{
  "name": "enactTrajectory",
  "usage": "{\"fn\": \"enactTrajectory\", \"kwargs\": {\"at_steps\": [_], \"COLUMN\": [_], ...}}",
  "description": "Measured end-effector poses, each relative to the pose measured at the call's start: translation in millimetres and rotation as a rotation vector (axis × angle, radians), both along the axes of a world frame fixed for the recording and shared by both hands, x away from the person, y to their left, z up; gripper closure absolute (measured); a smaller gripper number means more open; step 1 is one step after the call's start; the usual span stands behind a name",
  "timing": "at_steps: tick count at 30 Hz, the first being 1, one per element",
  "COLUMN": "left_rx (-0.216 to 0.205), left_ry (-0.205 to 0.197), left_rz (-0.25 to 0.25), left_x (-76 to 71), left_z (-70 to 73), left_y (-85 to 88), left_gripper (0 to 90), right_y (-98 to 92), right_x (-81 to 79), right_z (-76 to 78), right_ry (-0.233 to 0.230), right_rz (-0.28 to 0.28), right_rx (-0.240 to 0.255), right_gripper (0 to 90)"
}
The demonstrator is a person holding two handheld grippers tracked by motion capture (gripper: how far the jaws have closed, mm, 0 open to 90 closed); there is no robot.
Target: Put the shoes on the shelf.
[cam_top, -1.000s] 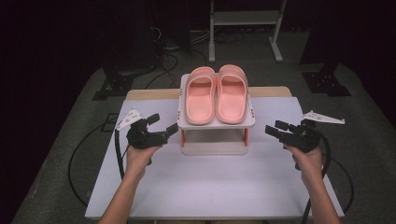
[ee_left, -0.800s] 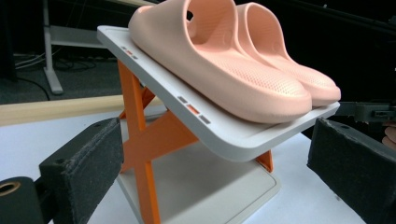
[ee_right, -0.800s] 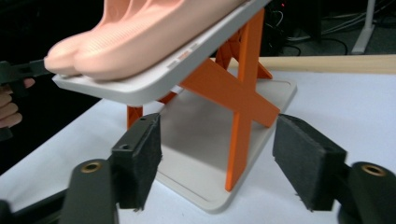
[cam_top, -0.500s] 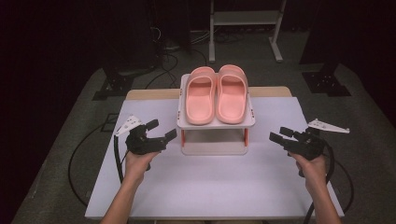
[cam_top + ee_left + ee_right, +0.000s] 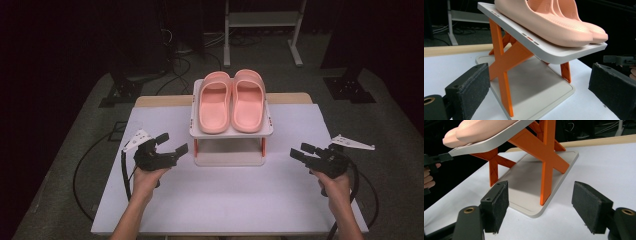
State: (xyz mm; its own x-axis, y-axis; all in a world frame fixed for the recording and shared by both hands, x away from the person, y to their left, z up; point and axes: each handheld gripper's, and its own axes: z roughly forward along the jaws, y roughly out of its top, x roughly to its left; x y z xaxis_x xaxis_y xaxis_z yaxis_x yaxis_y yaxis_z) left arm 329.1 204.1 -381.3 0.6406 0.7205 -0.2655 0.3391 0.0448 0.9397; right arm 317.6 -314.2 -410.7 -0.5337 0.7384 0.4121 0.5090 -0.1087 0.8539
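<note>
A pair of pink slippers (image 5: 231, 100) lies side by side on the tilted top shelf of a small white rack (image 5: 231, 134) with orange cross legs (image 5: 501, 62), at the middle of the white table (image 5: 225, 200). My left gripper (image 5: 174, 142) hovers left of the rack, open, with nothing between its pads (image 5: 471, 92). My right gripper (image 5: 299, 150) is held right of the rack and points at it. Its jaws have just been opening and are open and empty around the view of the rack's base (image 5: 529, 177).
A wooden strip (image 5: 160, 100) runs along the table's far edge. Behind it, on the dark floor, are cables (image 5: 175, 45), stand feet (image 5: 117, 95) and a metal frame (image 5: 262, 20). A cable loops down at each side of the table.
The right hand has sunk a little and drifted toward the near edge, its jaws slightly wider. The left hand has hardly moved. The slippers and rack are as before.
</note>
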Motion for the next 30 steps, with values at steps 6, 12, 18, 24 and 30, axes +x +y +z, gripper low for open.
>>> {"fn": "enactTrajectory", "kwargs": {"at_steps": [6, 12, 18, 24, 30], "left_rx": [0.000, 0.002, 0.005, 0.012, 0.000], "left_ry": [0.003, 0.008, 0.016, 0.010, 0.019], "left_rz": [-0.004, -0.005, -0.011, -0.021, -0.001], "left_x": [-4.6, -8.5, -10.8, -12.9, -18.1], "left_z": [-6.0, -13.6, -17.4, -16.8, -20.2], "left_y": [-0.1, -0.5, 0.0, 2.3, 13.1], "left_gripper": [3.3, 3.3, 3.3, 3.3, 3.2], "right_y": [-3.4, -5.8, -6.5, -9.3, -12.4], "right_x": [-6.7, -10.7, -14.5, -21.1, -30.0], "right_z": [-5.0, -10.6, -16.3, -20.2, -27.1], "right_ry": [0.005, 0.012, 0.010, 0.012, 0.022], "right_rz": [-0.008, -0.014, -0.020, -0.024, -0.028], "right_rx": [-0.002, -0.006, -0.004, -0.005, -0.011], "right_gripper": [29.1, 28.6, 28.0, 27.6, 26.9]}}
